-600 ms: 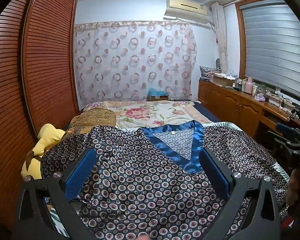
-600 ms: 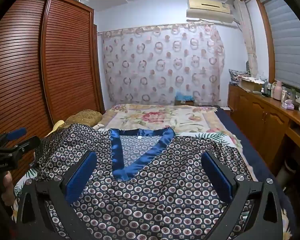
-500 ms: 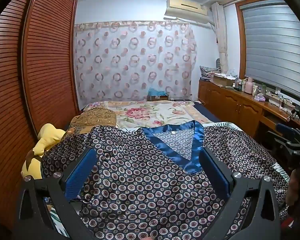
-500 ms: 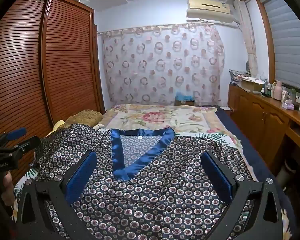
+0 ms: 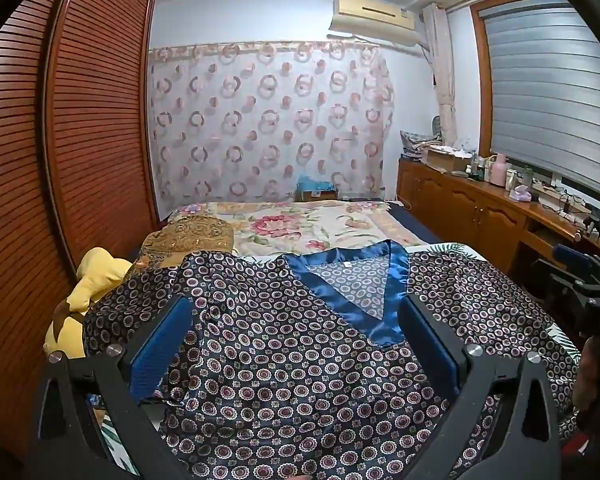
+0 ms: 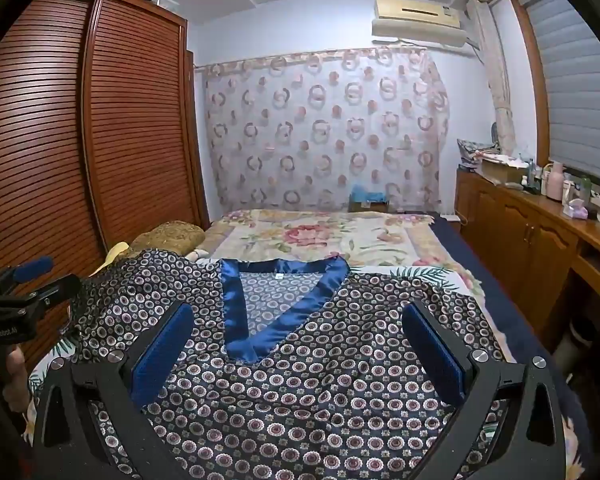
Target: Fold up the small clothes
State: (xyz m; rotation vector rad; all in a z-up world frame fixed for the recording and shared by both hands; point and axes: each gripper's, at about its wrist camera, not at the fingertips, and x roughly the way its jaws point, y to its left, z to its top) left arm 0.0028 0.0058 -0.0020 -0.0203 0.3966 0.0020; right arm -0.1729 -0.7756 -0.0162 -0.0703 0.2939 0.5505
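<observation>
A dark patterned satin top [image 5: 300, 360] with a blue V-neck trim [image 5: 364, 312] lies spread flat, front up, on the bed [image 5: 300, 228]. In the right wrist view the same top [image 6: 300, 392] fills the foreground, its blue collar [image 6: 276, 320] just ahead. My left gripper [image 5: 296, 344] hovers over the top's left half, jaws wide, nothing between the blue pads. My right gripper [image 6: 300, 344] hangs over the right half, equally wide and holding nothing. Each gripper shows at the edge of the other's view: the right one [image 5: 588, 288], the left one [image 6: 20, 300].
A yellow plush toy [image 5: 88, 292] and a gold cushion [image 5: 192, 236] lie at the bed's left, beside the slatted wooden wardrobe [image 5: 60, 140]. A floral quilt [image 6: 324, 236] covers the far bed. Wooden cabinets [image 6: 540, 240] with bottles line the right wall.
</observation>
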